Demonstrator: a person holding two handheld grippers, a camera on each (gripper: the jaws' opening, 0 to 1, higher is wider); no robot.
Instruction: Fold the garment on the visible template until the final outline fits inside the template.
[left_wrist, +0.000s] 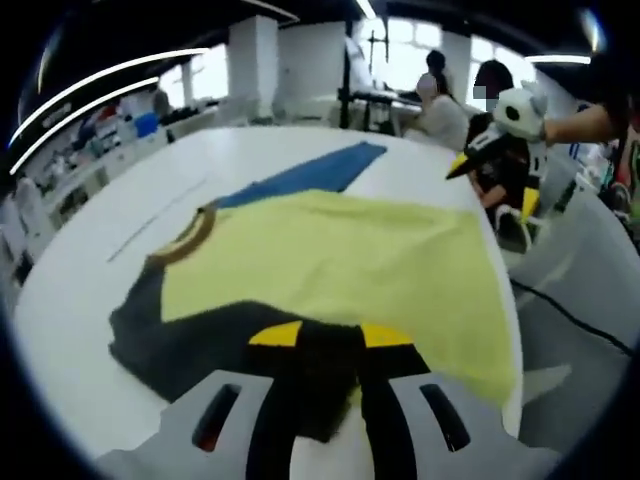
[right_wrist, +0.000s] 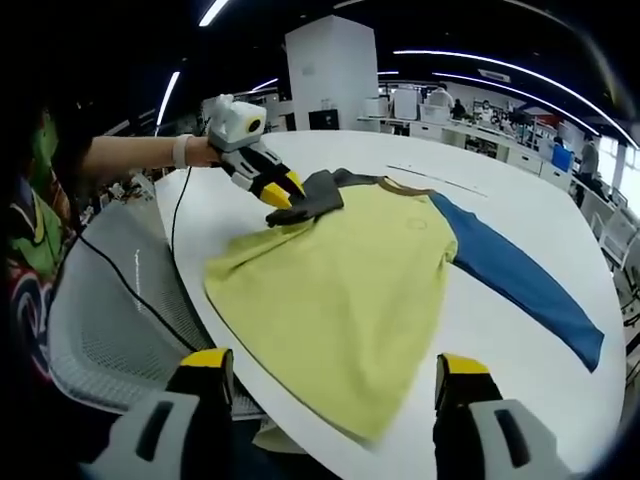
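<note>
A long-sleeved shirt lies on the white table (right_wrist: 520, 200): yellow body (right_wrist: 340, 280), blue sleeve (right_wrist: 520, 285) stretched out flat, brown collar (right_wrist: 400, 187), dark grey sleeve (right_wrist: 320, 195). My left gripper (right_wrist: 285, 195) is shut on the dark grey sleeve and lifts its end over the yellow shoulder. In the left gripper view that sleeve (left_wrist: 190, 340) runs up between my left gripper's (left_wrist: 330, 340) yellow-tipped jaws. My right gripper (right_wrist: 332, 365) stands open at the near hem, nothing between its jaws. Seen from the left, it (left_wrist: 490, 175) hovers past the table's far edge.
A thin dark line (right_wrist: 440, 178) runs across the table beyond the collar. A grey mesh chair (right_wrist: 110, 300) and a black cable (right_wrist: 150, 290) sit by the table's edge. People (left_wrist: 440, 100) sit at desks in the background.
</note>
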